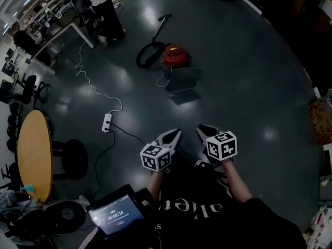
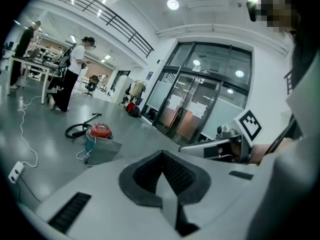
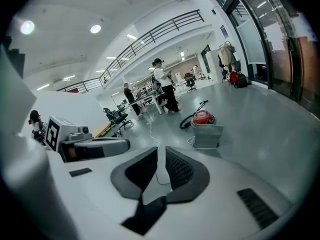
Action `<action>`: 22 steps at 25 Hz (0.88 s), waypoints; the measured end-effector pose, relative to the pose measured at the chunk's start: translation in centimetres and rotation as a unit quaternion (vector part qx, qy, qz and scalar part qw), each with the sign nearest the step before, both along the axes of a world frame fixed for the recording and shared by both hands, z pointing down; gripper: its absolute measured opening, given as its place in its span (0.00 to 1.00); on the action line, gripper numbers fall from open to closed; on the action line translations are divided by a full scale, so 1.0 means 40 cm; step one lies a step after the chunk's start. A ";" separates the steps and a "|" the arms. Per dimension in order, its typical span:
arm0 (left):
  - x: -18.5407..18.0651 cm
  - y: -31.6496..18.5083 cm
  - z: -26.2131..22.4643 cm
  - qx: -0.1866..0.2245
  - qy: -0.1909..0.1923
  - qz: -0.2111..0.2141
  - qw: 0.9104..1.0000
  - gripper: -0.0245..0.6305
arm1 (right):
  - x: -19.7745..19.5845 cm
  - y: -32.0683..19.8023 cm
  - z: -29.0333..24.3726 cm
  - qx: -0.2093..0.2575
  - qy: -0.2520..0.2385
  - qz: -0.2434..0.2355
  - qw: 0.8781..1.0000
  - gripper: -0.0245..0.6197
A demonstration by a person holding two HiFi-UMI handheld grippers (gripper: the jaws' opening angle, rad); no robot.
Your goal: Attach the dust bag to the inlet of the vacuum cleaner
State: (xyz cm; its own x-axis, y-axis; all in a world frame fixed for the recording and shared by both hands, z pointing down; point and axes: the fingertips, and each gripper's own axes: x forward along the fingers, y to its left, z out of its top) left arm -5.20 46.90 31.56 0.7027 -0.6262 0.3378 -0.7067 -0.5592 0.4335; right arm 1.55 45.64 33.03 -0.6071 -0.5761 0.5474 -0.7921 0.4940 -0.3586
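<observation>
The red vacuum cleaner point(image 1: 175, 55) stands on the dark floor well ahead of me, its black hose point(image 1: 149, 54) coiled at its left. A grey boxy dust bag point(image 1: 182, 79) stands upright right in front of it. Both also show in the left gripper view, vacuum cleaner point(image 2: 101, 130) and dust bag point(image 2: 102, 151), and in the right gripper view, vacuum cleaner point(image 3: 203, 117) and dust bag point(image 3: 207, 135). My left gripper point(image 1: 171, 137) point(image 2: 161, 154) is shut and empty. My right gripper point(image 1: 205, 134) point(image 3: 161, 166) is beside it, jaws a narrow gap apart, nothing between. Both are held far short of the bag.
A white power strip point(image 1: 107, 122) with cables lies on the floor at the left. A round wooden table point(image 1: 33, 154) and a black stool point(image 1: 75, 158) stand further left. A person point(image 1: 101, 9) stands by a desk beyond. Glass doors point(image 2: 200, 109) close the hall on the right.
</observation>
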 end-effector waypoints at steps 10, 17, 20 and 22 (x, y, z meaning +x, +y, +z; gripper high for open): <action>0.076 0.064 -0.012 0.020 -0.020 0.016 0.999 0.04 | 0.049 0.056 -0.005 0.015 -0.011 -0.013 1.000 0.13; 0.097 0.073 -0.017 0.026 -0.024 0.014 0.999 0.04 | 0.069 0.065 -0.007 0.022 -0.010 -0.020 1.000 0.13; 0.102 0.072 -0.015 0.026 -0.025 0.013 0.999 0.04 | 0.075 0.065 -0.006 0.023 -0.009 -0.021 0.999 0.13; 0.107 0.073 -0.014 0.026 -0.025 0.013 0.999 0.04 | 0.080 0.064 -0.005 0.023 -0.009 -0.021 0.999 0.13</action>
